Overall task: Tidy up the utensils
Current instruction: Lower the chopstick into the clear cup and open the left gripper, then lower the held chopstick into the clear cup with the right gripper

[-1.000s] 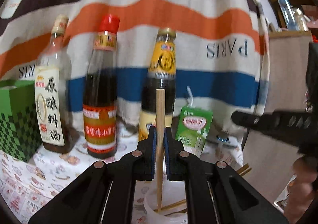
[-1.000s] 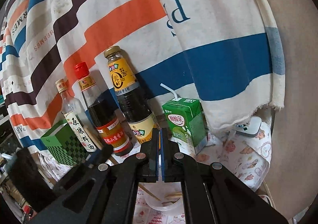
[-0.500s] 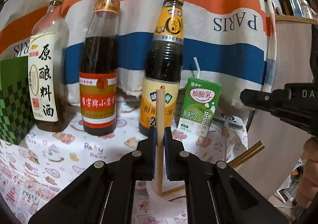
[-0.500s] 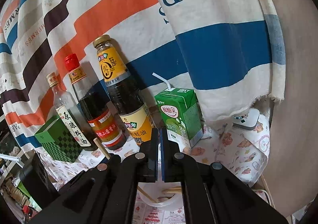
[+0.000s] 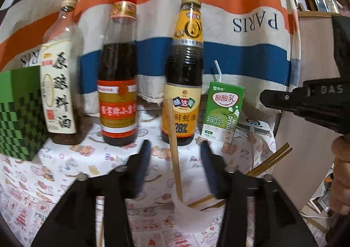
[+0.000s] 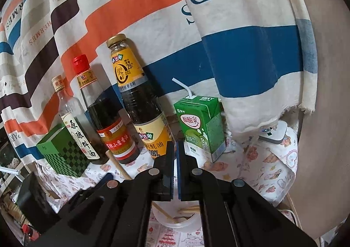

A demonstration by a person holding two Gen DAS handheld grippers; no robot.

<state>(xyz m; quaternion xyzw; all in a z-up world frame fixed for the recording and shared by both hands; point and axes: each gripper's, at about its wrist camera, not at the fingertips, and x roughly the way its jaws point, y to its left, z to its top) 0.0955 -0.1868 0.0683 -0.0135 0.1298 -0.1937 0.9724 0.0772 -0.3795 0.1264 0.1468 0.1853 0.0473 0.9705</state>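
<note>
Now my left gripper (image 5: 176, 166) has its fingers (image 5: 142, 163) parting, and the wooden chopstick (image 5: 174, 150) stands free between them, touching neither (tilted slightly), its lower end in the white cup (image 5: 186, 205) on the worktop (image 5: 65, 172). My right gripper (image 6: 175, 159) hangs above the same cup, fingers together on nothing.

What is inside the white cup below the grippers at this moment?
The white cup holds several wooden chopsticks leaning on its rim, plus one chopstick standing steeply between the left gripper's opening jaws. The cup's bottom is hidden by the grippers.
</note>
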